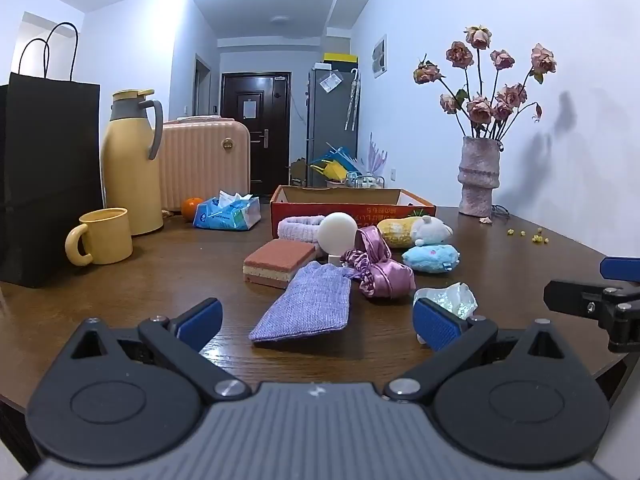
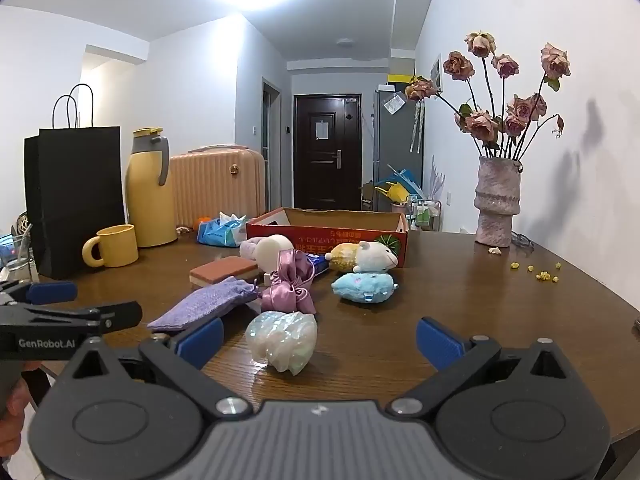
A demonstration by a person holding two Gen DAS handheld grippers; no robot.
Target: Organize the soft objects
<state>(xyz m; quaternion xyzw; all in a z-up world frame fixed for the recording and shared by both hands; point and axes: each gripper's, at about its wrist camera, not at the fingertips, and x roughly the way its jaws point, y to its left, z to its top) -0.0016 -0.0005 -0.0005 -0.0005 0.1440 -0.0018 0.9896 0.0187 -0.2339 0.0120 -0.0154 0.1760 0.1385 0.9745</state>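
Soft things lie in a cluster on the brown table (image 1: 168,264): a lilac knit pouch (image 1: 306,306), a pink satin bag (image 1: 376,268), a brick-red sponge (image 1: 278,262), a blue plush (image 1: 431,258), a yellow-and-white plush (image 1: 414,231), a lilac headband (image 1: 300,229) and a white ball (image 1: 338,234). A red cardboard box (image 1: 352,208) stands behind them. My left gripper (image 1: 318,326) is open just short of the pouch. My right gripper (image 2: 320,342) is open, with an iridescent crinkled bag (image 2: 282,338) lying near its left finger, untouched.
A black paper bag (image 1: 48,176), yellow thermos (image 1: 130,164), yellow mug (image 1: 104,236), orange (image 1: 192,208) and blue tissue pack (image 1: 228,212) fill the left side. A vase of dried roses (image 1: 480,176) stands at the right by the wall, with yellow crumbs (image 1: 536,236) nearby.
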